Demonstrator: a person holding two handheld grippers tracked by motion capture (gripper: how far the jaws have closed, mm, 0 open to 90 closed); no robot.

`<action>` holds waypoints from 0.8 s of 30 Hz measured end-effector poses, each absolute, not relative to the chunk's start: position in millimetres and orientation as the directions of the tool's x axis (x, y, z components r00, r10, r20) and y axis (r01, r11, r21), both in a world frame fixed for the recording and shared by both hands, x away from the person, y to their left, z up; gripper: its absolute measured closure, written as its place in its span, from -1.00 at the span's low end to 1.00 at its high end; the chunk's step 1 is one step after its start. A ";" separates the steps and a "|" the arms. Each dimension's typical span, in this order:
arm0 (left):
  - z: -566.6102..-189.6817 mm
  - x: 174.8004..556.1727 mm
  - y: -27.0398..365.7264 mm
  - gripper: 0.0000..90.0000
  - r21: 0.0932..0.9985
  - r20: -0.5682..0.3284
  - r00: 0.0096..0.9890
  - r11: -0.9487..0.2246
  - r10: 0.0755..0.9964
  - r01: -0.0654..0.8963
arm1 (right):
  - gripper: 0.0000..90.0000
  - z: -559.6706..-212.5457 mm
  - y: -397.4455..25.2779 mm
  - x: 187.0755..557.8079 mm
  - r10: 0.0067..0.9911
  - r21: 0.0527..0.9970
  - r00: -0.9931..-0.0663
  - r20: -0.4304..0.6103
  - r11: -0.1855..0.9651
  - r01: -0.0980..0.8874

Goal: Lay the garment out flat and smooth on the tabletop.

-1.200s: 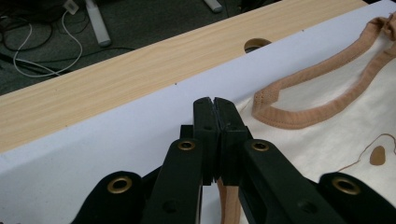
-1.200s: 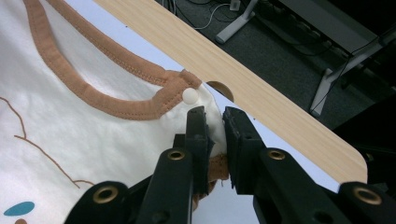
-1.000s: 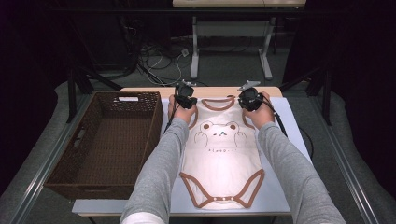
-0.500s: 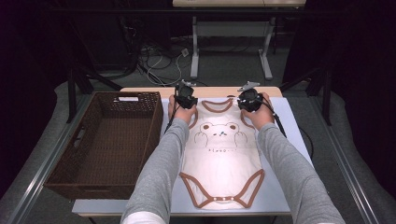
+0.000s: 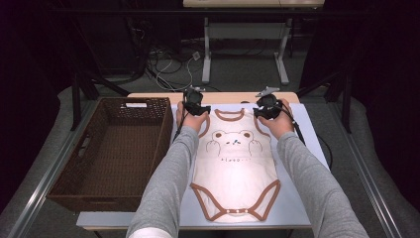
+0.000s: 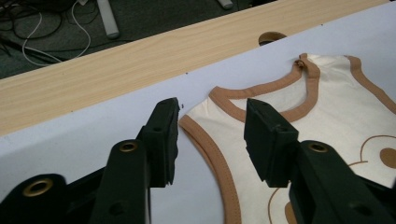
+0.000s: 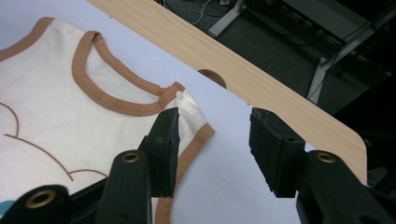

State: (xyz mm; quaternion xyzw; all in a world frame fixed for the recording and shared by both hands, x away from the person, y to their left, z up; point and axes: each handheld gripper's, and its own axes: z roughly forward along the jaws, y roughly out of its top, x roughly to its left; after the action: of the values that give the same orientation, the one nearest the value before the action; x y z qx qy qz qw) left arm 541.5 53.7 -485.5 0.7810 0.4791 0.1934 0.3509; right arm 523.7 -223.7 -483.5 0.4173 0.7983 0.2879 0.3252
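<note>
Baby bodysuit lies flat on the white table, bear print up, right of the wicker basket. Left gripper and right gripper both open, 1 straddling each shoulder strap, gripping nothing

brown wicker basket — table's left | cables — floor beyond

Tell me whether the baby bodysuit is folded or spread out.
Spread: the bodysuit lies flat on the table, bear print up.
</note>
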 end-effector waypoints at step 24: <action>-475.3 519.8 71.4 -0.08 0.709 -0.140 0.497 -0.263 0.857 0.654 | -0.06 -466.1 -232.9 502.1 0.857 0.713 -0.497 -0.132 0.431 0.553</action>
State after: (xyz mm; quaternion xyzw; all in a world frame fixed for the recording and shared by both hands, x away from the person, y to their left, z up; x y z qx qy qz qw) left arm 519.8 71.4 -475.3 0.7827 0.4825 0.1375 0.3684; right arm 502.1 -232.9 -466.1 0.4360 0.8088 0.3074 0.2474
